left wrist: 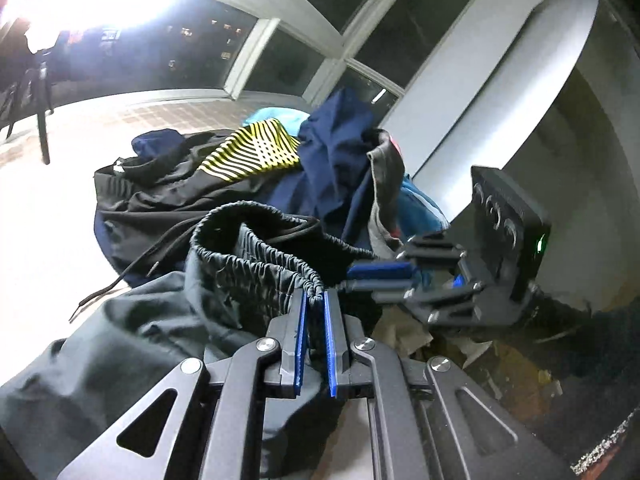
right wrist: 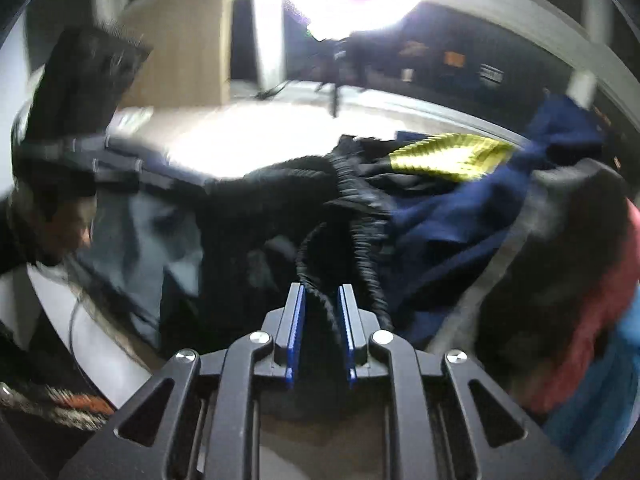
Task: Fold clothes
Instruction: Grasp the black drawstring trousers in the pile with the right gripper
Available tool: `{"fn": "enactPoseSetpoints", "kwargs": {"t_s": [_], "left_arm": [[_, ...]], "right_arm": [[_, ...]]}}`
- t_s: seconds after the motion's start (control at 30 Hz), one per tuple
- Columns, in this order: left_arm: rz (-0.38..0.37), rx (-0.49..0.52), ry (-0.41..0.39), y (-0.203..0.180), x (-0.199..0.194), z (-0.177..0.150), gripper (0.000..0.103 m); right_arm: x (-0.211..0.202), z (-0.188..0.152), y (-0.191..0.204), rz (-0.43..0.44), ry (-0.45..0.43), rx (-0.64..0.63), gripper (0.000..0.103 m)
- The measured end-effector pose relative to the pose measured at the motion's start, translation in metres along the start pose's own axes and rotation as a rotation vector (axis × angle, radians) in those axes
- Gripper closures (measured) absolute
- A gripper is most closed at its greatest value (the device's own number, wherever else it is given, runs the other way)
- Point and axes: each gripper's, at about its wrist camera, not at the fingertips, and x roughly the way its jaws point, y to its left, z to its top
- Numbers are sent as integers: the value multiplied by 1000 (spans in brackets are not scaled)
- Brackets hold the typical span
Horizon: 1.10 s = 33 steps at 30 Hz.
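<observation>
Dark grey shorts (left wrist: 168, 320) with a gathered elastic waistband (left wrist: 256, 256) hang between the two grippers. The left gripper (left wrist: 316, 300) is clamped on the waistband, its blue pads pressed against the bunched fabric, and the rest of the garment sags down to its left. A black drawstring (left wrist: 132, 276) trails away from the waistband over the white surface (left wrist: 44, 224). The right gripper (right wrist: 322, 292) sits just ahead and to the right of the left one, its pads pinching the waistband's far side, where the elastic and cord (right wrist: 328, 312) run between them; that view is blurred. Beyond both grippers lies a heap of clothes (left wrist: 332, 160), navy and black, with a yellow-and-black striped piece (left wrist: 252, 152) on top. Dark windows (left wrist: 288, 64) stand behind it.
</observation>
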Motion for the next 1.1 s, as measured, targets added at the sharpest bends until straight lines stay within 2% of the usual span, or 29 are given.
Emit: {"fn": "enactPoseSetpoints", "kwargs": {"t_s": [0.07,0.13,0.2,0.23,0.27,0.33,0.43,0.5,0.63,0.73,0.83,0.9,0.93,0.97,1.0,1.03,1.1], "left_arm": [[4,-1,-6,-1,-5,-3,95],[7,-2,-13,-1,-10,-6,95],[9,0,-17,-3,-13,-8,96],[6,9,-15,-5,-13,-9,96],[0,15,-13,-8,-16,-10,96],[-20,30,-13,-16,-14,-10,96],[-94,48,-12,-30,-3,-10,96],[-164,55,8,-42,19,-12,96],[-220,71,63,-56,80,-13,95],[-180,157,120,-65,115,-14,95],[-143,209,136,-68,119,-18,94],[-115,206,119,-65,115,-20,93],[-100,203,109,-64,113,-20,93],[-83,201,95,-63,111,-21,93],[-61,204,73,-64,108,-23,93],[-36,213,48,-66,106,-25,92],[28,239,-10,-72,101,-30,90]], "right_arm": [[6,0,14,-1,24,-78,63],[33,5,18,-58,47,-161,56],[46,4,15,-136,72,-203,57],[50,3,12,-171,86,-215,65],[52,2,7,-189,101,-216,100],[37,3,-16,-165,91,-111,98],[9,2,-68,-35,22,196,98],[-3,-4,-101,51,-14,388,98],[-5,-9,-112,95,-7,444,98],[-4,-7,-112,84,25,421,97],[-21,-2,-100,68,33,325,96],[-32,7,-93,68,6,252,88],[-37,13,-90,69,-12,216,70],[-42,19,-87,71,-30,179,47],[-44,25,-85,63,-38,139,37],[-39,31,-81,51,-21,91,33],[-26,37,-74,61,43,-7,33]]}}
